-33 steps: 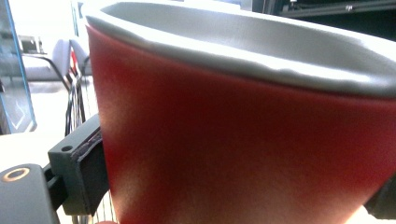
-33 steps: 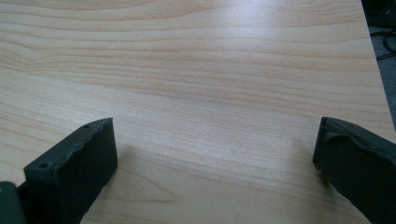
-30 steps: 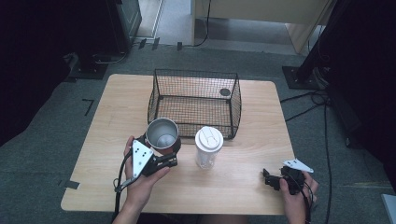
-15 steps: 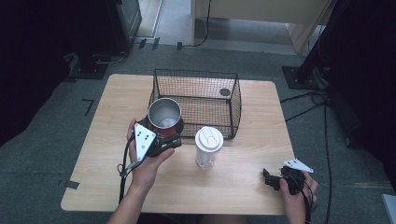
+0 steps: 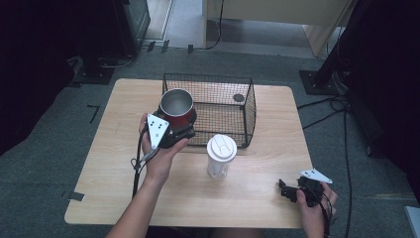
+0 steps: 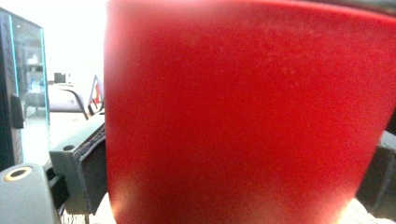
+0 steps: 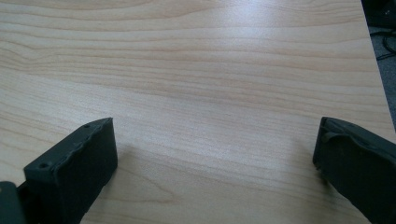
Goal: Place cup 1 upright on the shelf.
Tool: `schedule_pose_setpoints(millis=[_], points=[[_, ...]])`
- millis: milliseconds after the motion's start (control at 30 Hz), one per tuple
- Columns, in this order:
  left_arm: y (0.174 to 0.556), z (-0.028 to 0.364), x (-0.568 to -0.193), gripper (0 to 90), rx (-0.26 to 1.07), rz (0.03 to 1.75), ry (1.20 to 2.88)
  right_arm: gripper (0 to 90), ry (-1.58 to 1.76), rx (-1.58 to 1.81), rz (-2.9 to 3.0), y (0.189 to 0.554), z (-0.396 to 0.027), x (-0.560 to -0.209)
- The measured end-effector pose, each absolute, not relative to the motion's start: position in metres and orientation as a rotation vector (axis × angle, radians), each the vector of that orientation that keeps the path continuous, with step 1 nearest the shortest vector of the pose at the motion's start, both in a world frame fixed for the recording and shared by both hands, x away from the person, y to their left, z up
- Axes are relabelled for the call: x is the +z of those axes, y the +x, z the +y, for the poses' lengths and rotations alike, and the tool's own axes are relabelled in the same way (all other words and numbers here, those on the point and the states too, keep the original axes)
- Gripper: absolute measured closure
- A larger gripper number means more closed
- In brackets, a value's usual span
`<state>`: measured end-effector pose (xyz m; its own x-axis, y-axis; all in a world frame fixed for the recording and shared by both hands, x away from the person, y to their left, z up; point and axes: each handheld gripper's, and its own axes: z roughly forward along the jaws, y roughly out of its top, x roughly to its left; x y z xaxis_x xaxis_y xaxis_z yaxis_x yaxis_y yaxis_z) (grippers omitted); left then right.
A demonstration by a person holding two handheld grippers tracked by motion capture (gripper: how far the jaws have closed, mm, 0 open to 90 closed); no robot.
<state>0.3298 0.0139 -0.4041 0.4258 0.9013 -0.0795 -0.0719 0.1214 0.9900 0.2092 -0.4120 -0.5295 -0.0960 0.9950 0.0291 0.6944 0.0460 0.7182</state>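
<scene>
Red mug [image 5: 177, 107] first, since that's what we've got in hand: it's a metal cup with a glossy red outside and a bare steel inside, and from the high view we can look straight down into its round, shiny mouth. It sits upright, lifted off the wood, right at the front-left corner of the black wire basket [image 5: 225, 87], with its rim about level with the basket's top edge. We can't tell whether it's touching the wire or just beside it.

Our left gripper [image 5: 179, 133] is clamped on the mug's lower body, jaws on either side of it. In the left gripper view the mug's red wall [image 6: 243, 116] is so close it's blurry, slightly speckled, and tapers a bit toward the bottom, with a black jaw peeking out at each side.

Just in front of the basket stands a clear tumbler with a white lid [image 5: 221, 154], upright and near our left hand. Inside the basket there's a small dark round thing [image 5: 238, 97] lying on the floor at the far right; it's too small to say what it is.

Our right gripper [image 5: 288, 191] rests down at the near right corner of the wooden table [image 5: 114, 148], well apart from everything else. Its jaws stand wide apart with nothing between them but bare wood grain [image 7: 215, 116].
</scene>
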Motion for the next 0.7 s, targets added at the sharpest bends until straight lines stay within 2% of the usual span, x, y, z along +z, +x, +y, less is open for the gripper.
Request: schedule_pose_setpoints(millis=[700], points=[[0.392, -0.005, -0.408, 6.4, 0.914, 0.917, 1.241, 0.0, 1.693, 0.809, 1.845, 0.209, -0.412, -0.530]])
